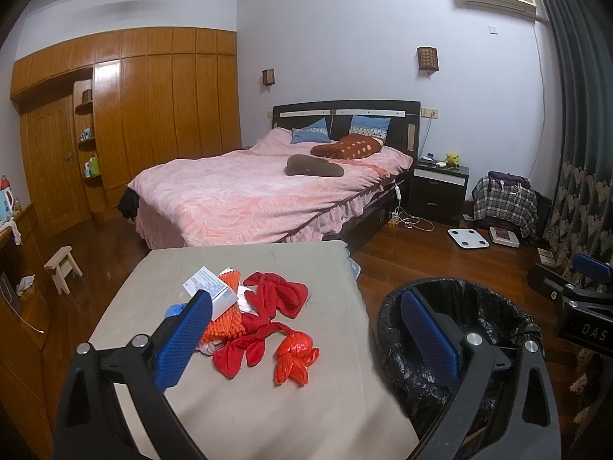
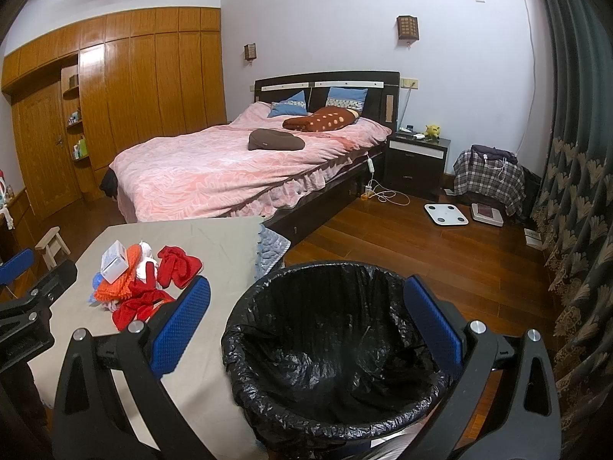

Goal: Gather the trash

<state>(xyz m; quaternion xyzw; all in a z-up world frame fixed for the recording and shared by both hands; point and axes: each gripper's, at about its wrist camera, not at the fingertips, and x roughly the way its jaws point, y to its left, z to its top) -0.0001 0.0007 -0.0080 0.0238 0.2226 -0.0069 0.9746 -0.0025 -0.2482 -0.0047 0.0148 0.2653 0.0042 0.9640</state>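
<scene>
A pile of trash lies on the grey-covered table (image 1: 291, 414): a white box (image 1: 214, 287), an orange mesh piece (image 1: 226, 326), red cloth strips (image 1: 276, 295) and a crumpled red plastic bag (image 1: 297, 356). A bin lined with a black bag (image 2: 329, 349) stands right of the table, and shows in the left wrist view (image 1: 479, 314). My left gripper (image 1: 306, 333) is open and empty, above the pile's near side. My right gripper (image 2: 306, 326) is open and empty, above the bin. The pile also shows in the right wrist view (image 2: 145, 280).
A bed with a pink cover (image 1: 249, 191) stands behind the table. A small wooden stool (image 1: 63, 266) is on the floor at left. A nightstand (image 1: 438, 188), a scale (image 1: 468, 237) and a plaid-covered heap (image 1: 505, 199) are at right, by the curtain (image 1: 586, 153).
</scene>
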